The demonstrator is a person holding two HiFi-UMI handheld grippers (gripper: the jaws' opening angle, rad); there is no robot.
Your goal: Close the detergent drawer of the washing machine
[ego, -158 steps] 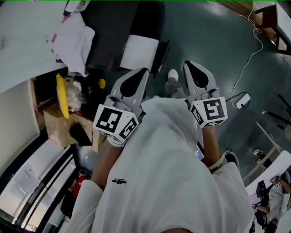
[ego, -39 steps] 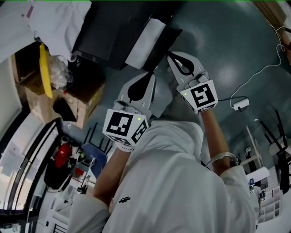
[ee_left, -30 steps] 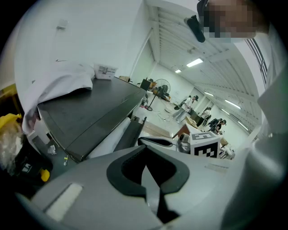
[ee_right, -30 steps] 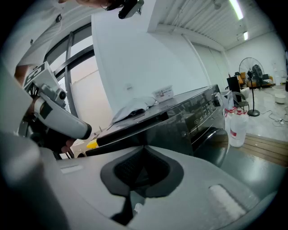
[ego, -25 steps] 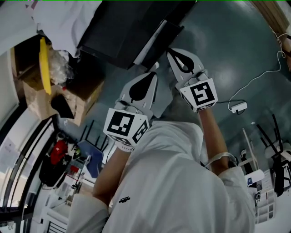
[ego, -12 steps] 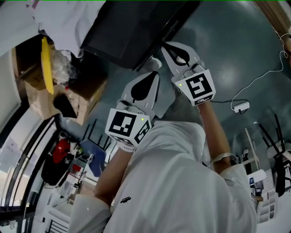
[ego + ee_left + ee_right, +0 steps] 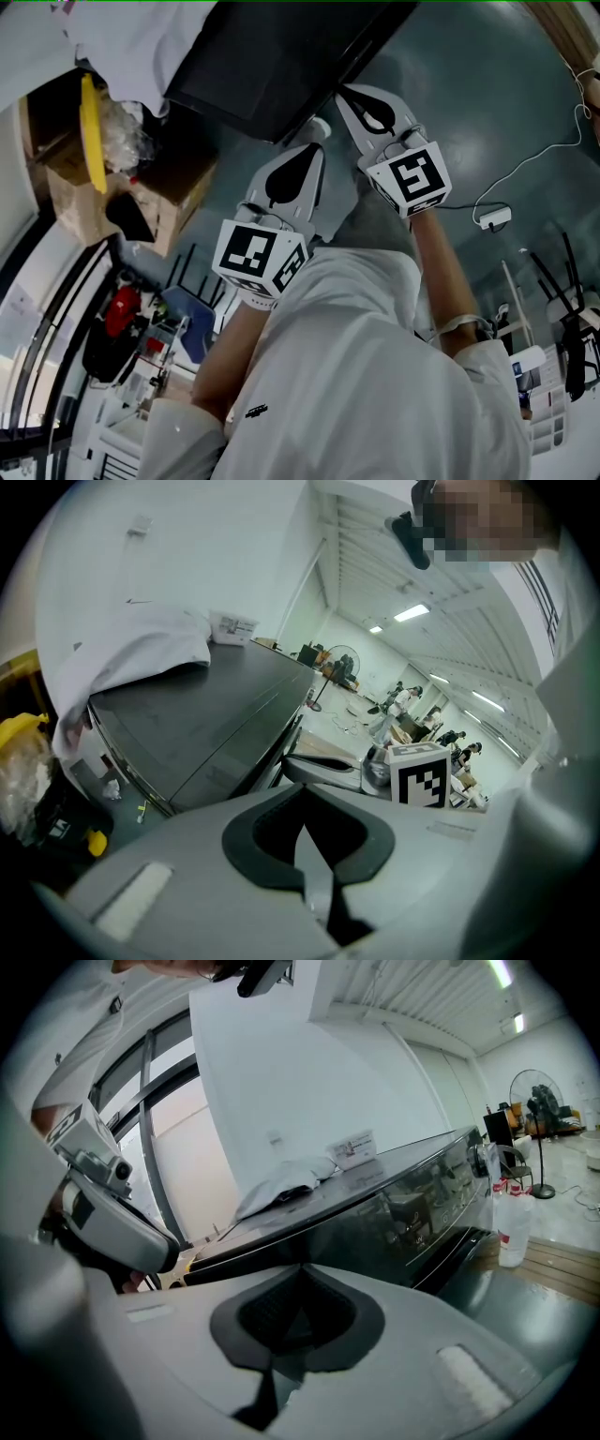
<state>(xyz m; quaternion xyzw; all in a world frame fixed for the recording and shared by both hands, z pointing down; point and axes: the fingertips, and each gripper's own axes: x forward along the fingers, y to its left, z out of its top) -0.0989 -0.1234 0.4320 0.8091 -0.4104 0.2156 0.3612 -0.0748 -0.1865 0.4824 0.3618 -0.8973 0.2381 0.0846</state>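
Observation:
The dark washing machine [image 7: 281,56] fills the top of the head view, and its top and front panel [image 7: 403,1208] also show in the right gripper view. Of the pale detergent drawer [image 7: 318,126] only a sliver shows at the machine's front edge. My right gripper [image 7: 345,94] is shut, with its tip against that edge beside the sliver. My left gripper [image 7: 314,157] is also shut, empty, and sits just below and left of it. In the left gripper view, the right gripper's marker cube [image 7: 418,775] shows past the shut left gripper [image 7: 305,794].
A white cloth [image 7: 131,658] lies on the machine's top. A cardboard box [image 7: 159,202] and a yellow lid [image 7: 89,141] stand to the left. A white bottle [image 7: 511,1232] stands by the machine's front. A cable and plug [image 7: 492,220] lie on the floor at the right.
The wide white drawer strip by the machine's front has shrunk to a sliver. My right gripper has moved up and left to the machine's edge. The left gripper has hardly moved.

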